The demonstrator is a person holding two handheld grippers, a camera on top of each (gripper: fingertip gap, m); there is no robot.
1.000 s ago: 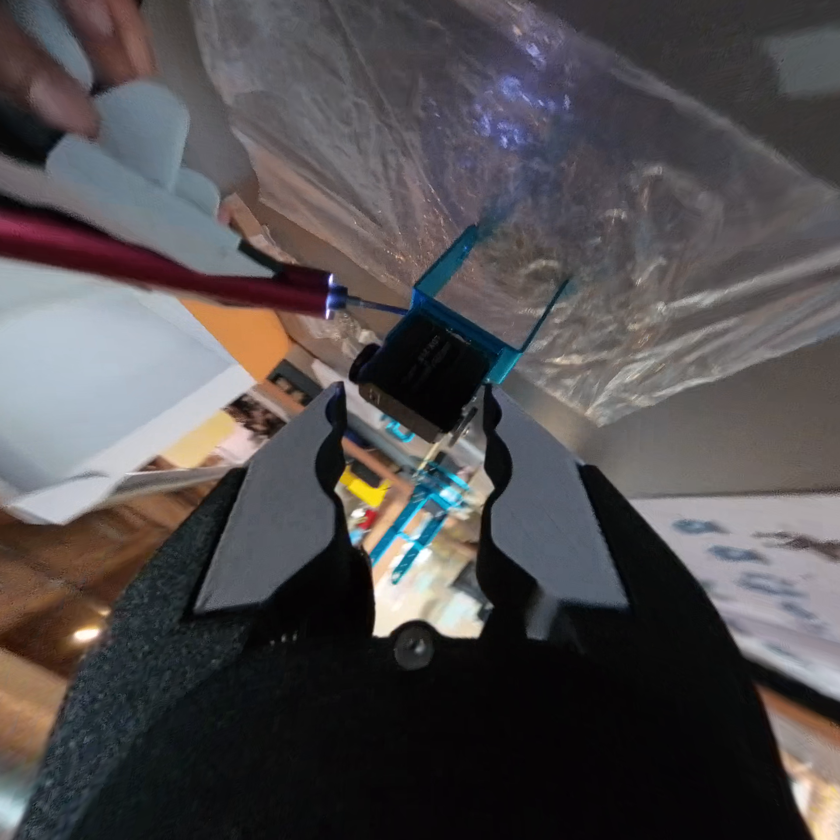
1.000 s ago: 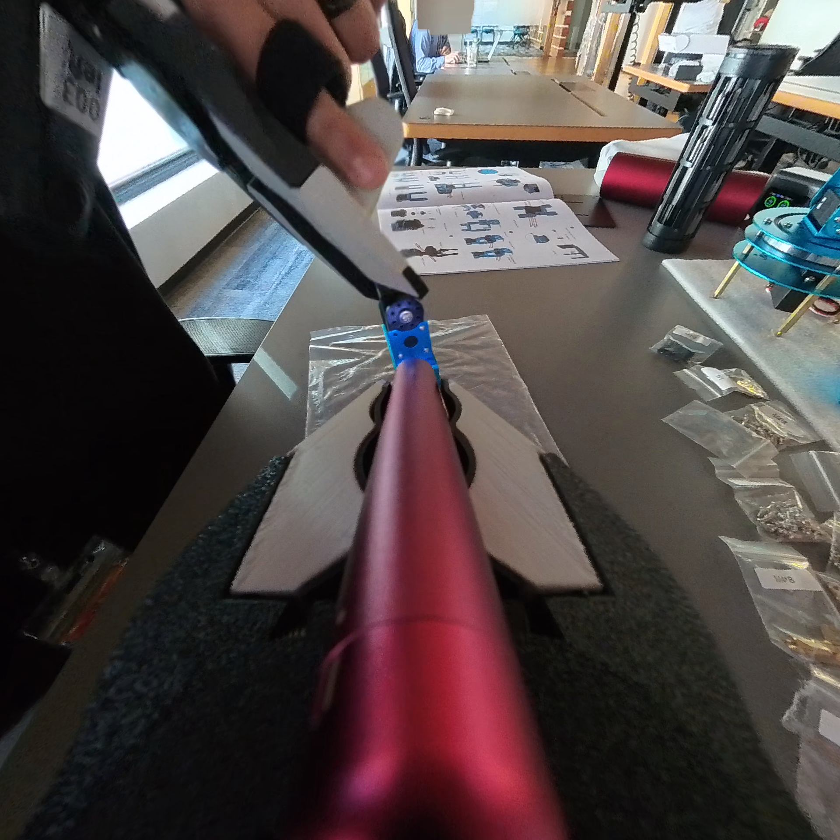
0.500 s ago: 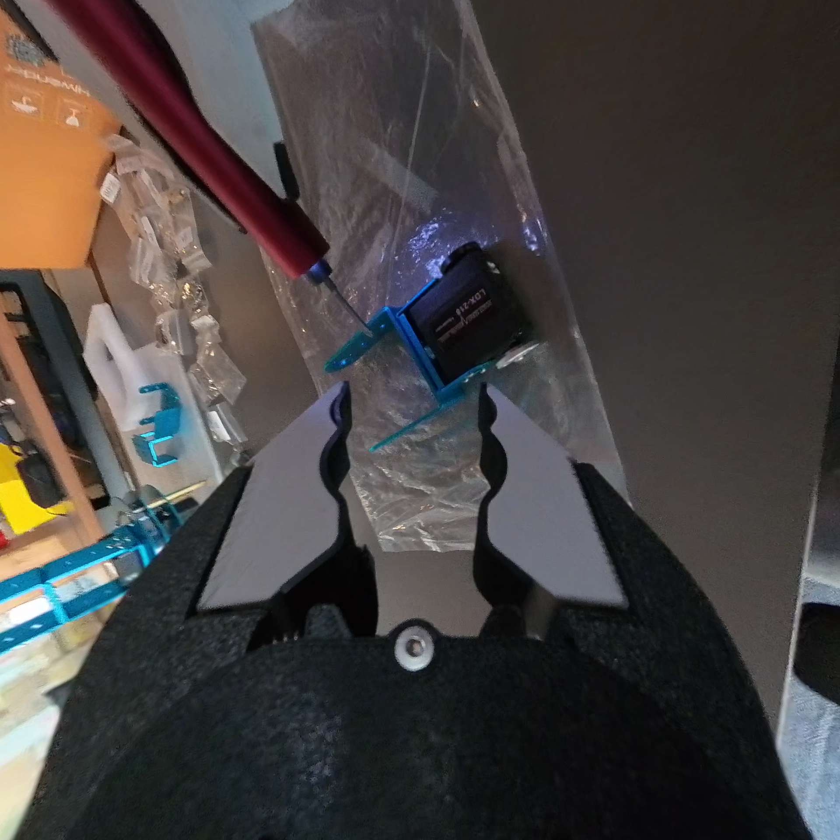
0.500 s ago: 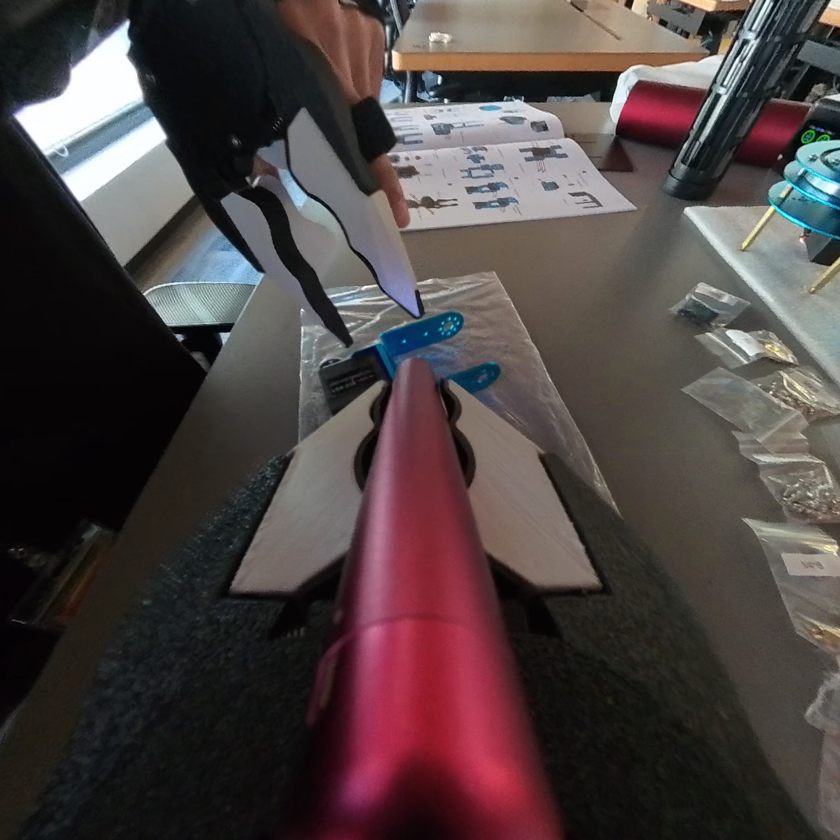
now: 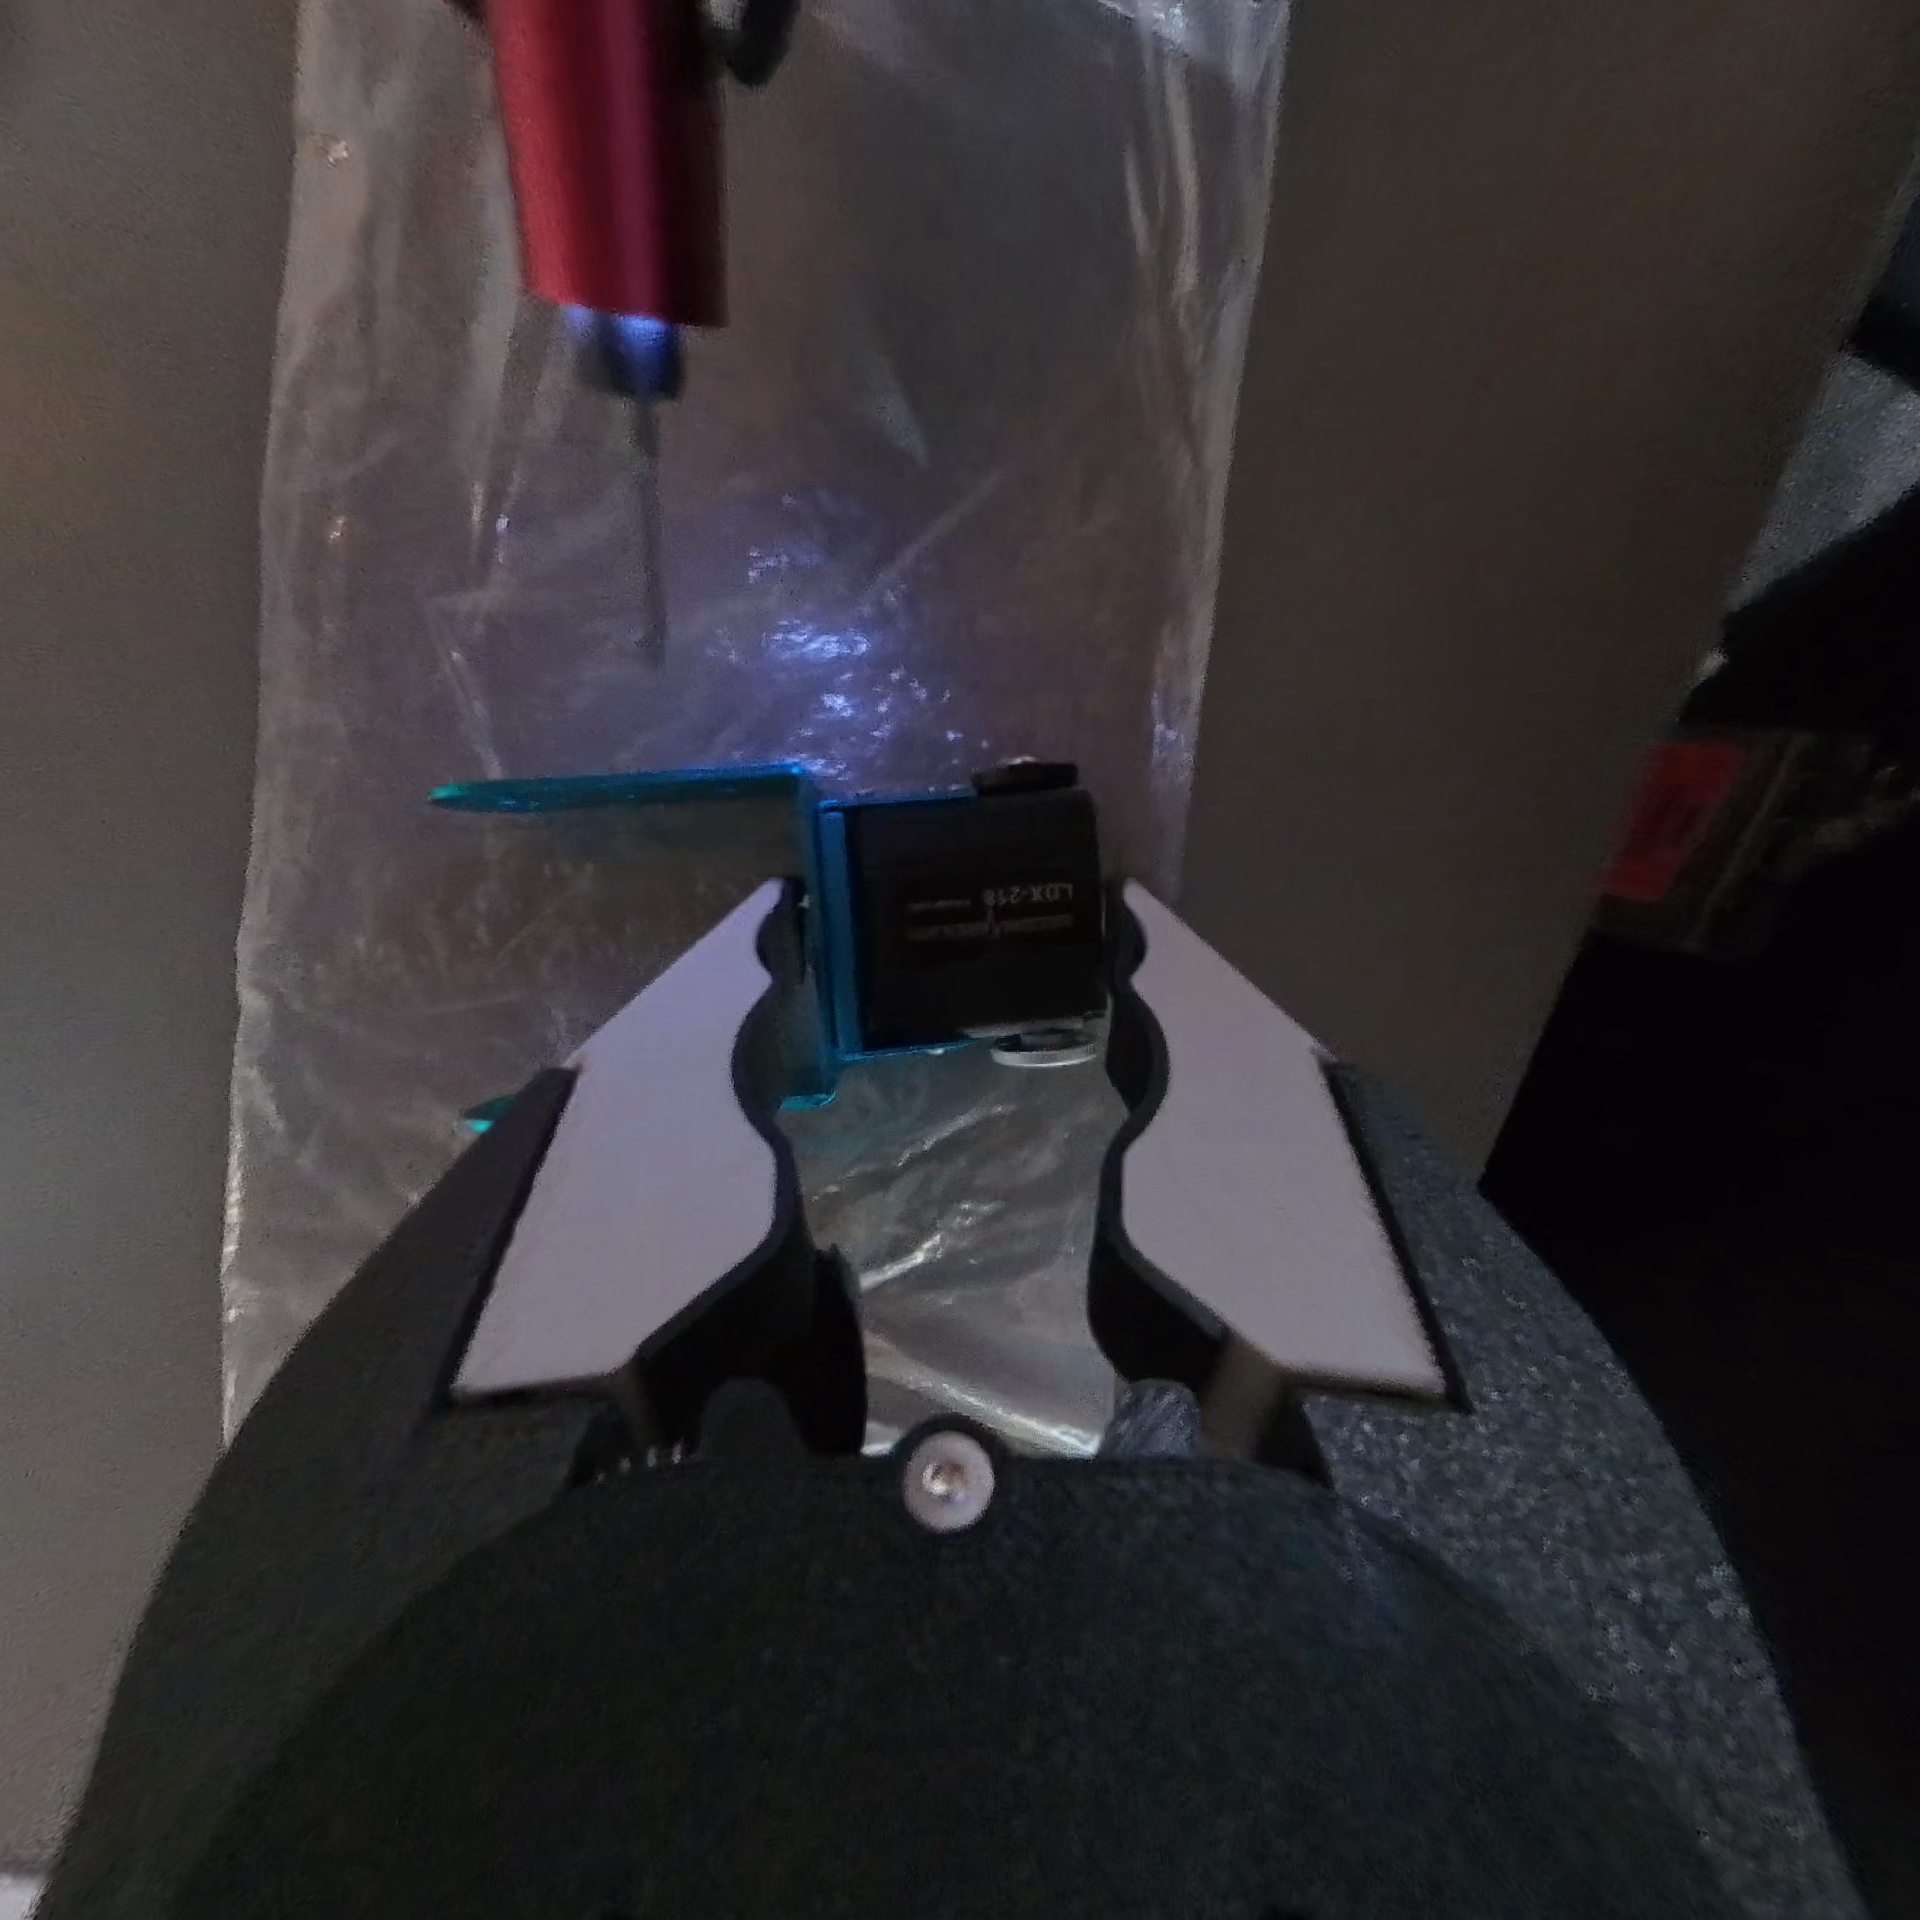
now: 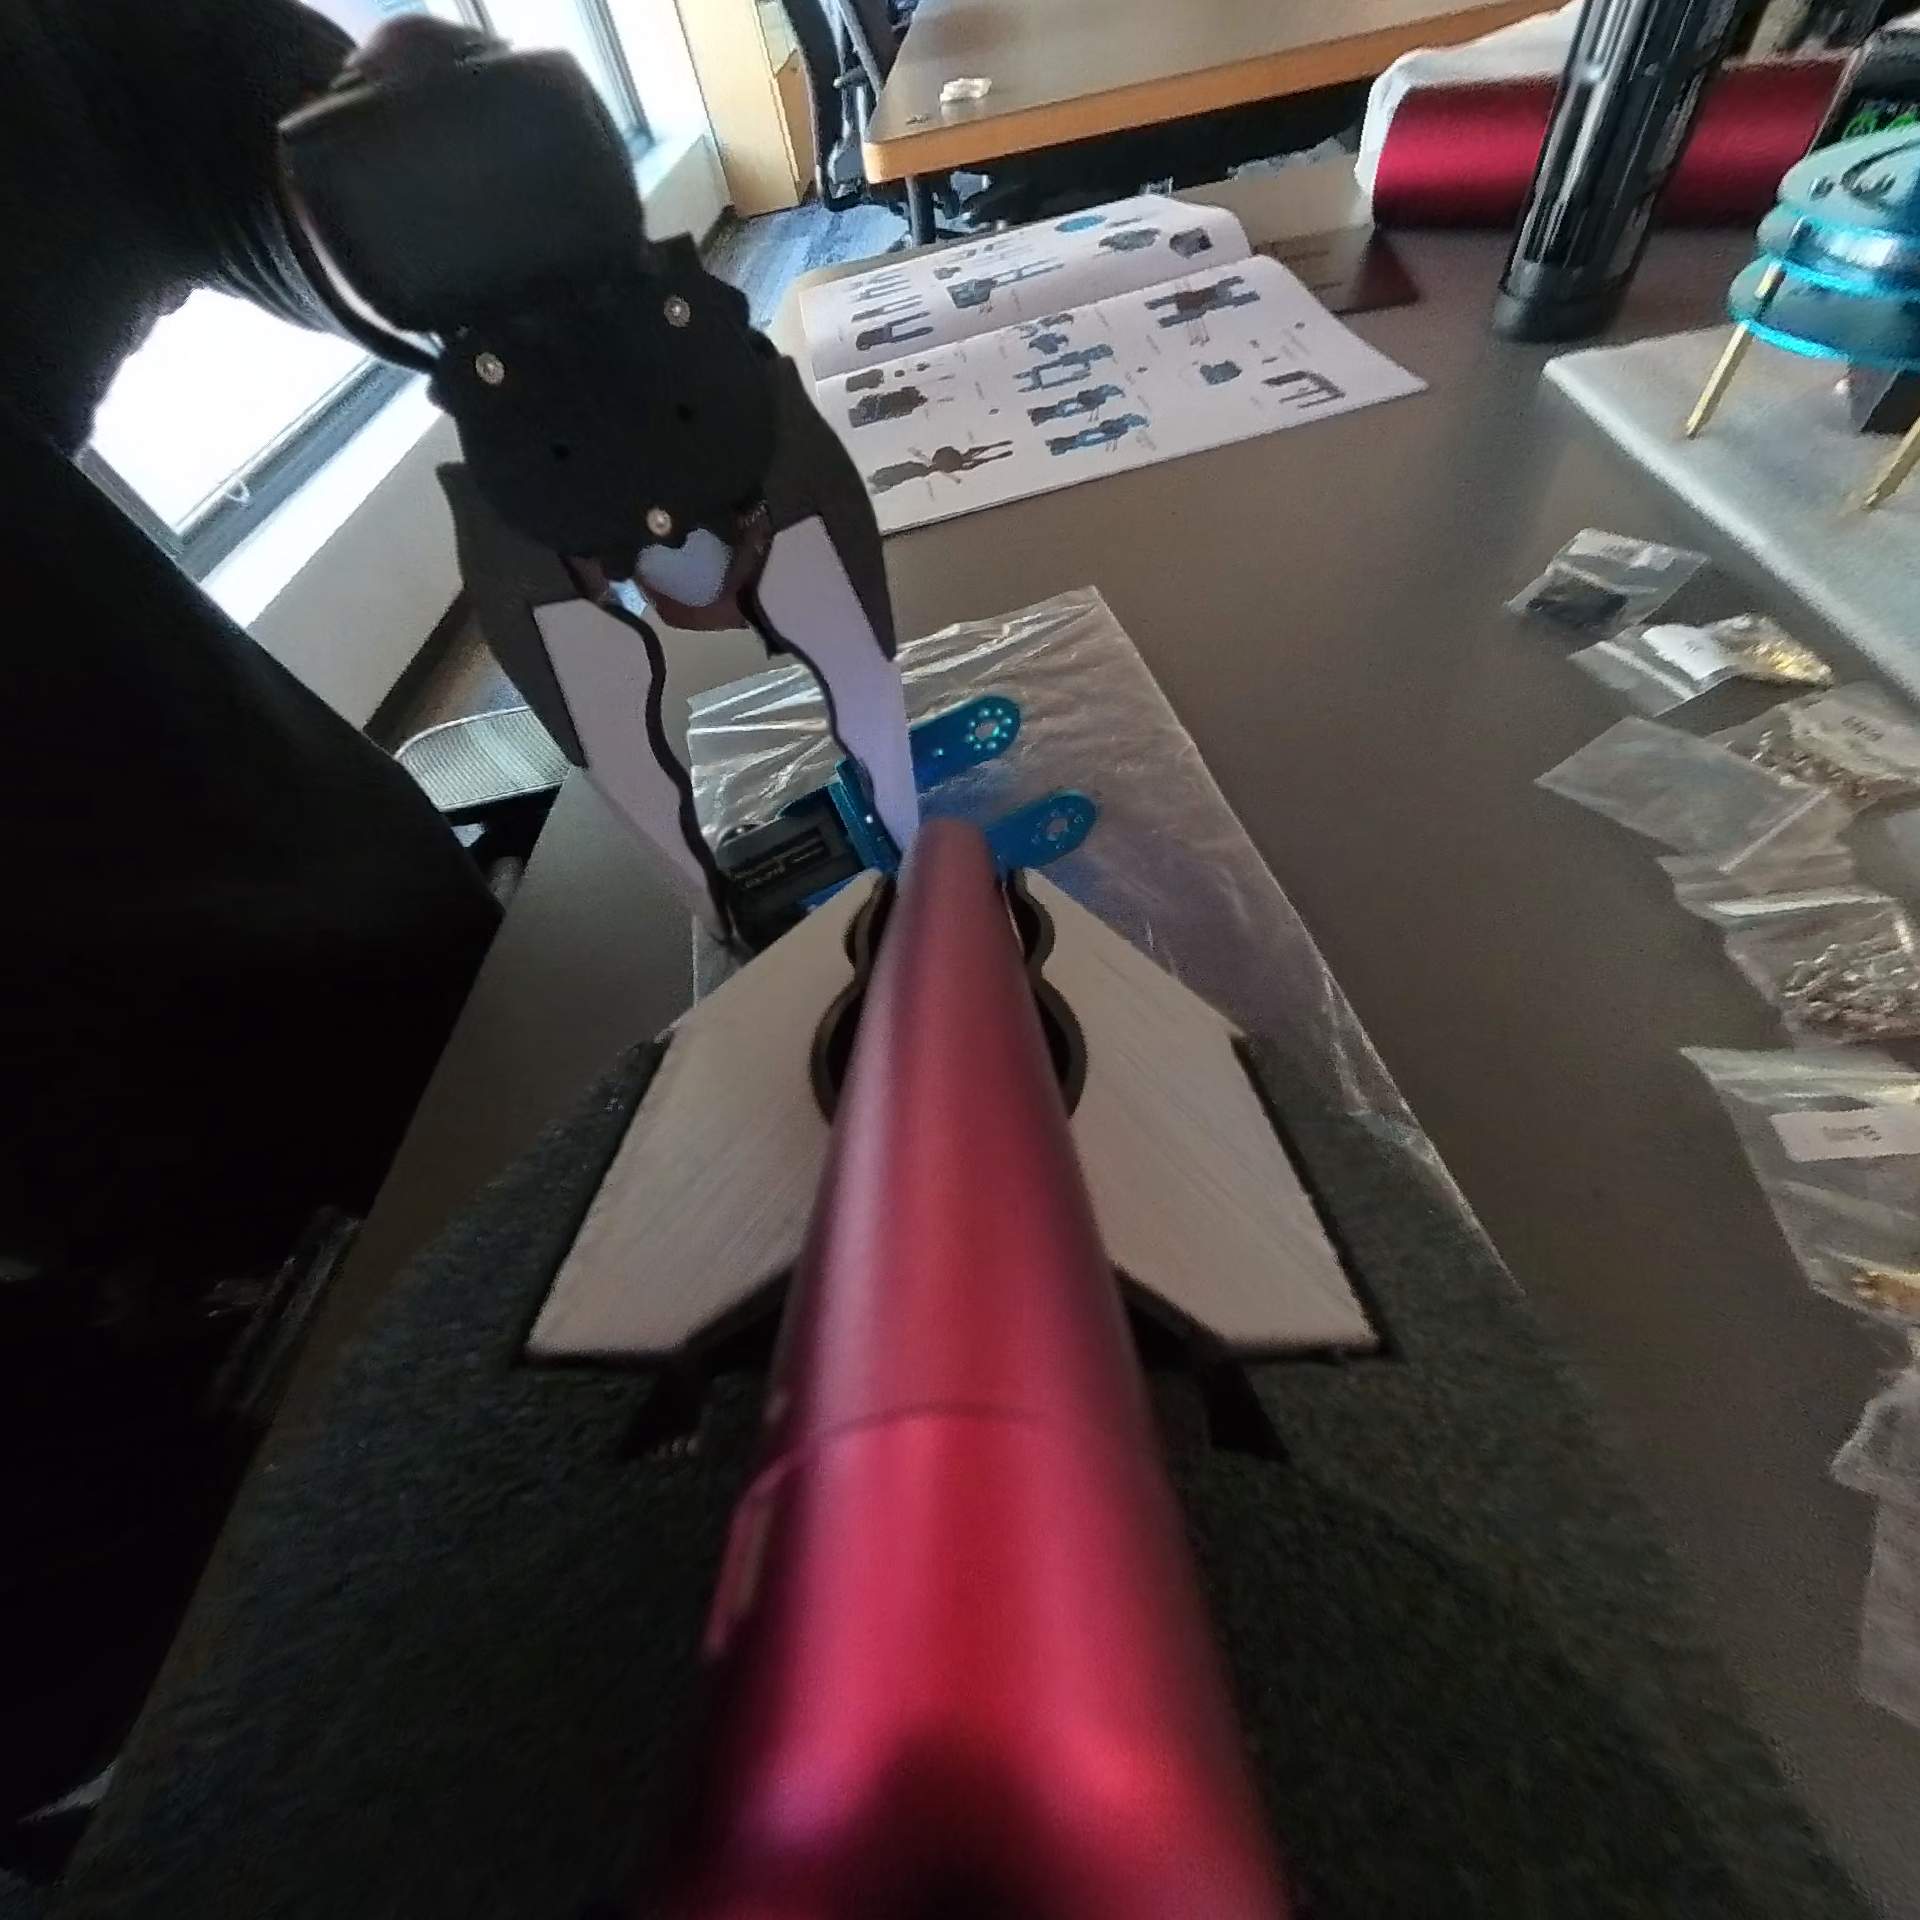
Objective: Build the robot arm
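A dark grey table (image 6: 1351,644) is seen in an office room, with further wooden desks behind it. A clear plastic bag (image 5: 1039,436) is laid flat on the table, and a black servo (image 5: 982,940) fixed in a blue metal bracket (image 5: 623,798) rests on that bag. The left gripper (image 5: 951,914) is lowered over the servo, its two white fingers spread apart on either side of the servo body; whether the fingers press against it cannot be told. In the right wrist view the left gripper (image 6: 800,831) is seen pointing downward just ahead of the right gripper's tips, straddling the servo (image 6: 779,857) and bracket (image 6: 977,732). The right gripper (image 6: 940,894) is clamped on a red screwdriver (image 6: 935,1247), whose barrel runs forward between the fingers. In the left wrist view the screwdriver (image 5: 618,156) is seen ahead of the left gripper, its thin bit held clear of the bracket and beyond it. An open instruction booklet (image 6: 1091,343) lies farther ahead, and small bags of hardware (image 6: 1766,790) are spread to the right of the right gripper
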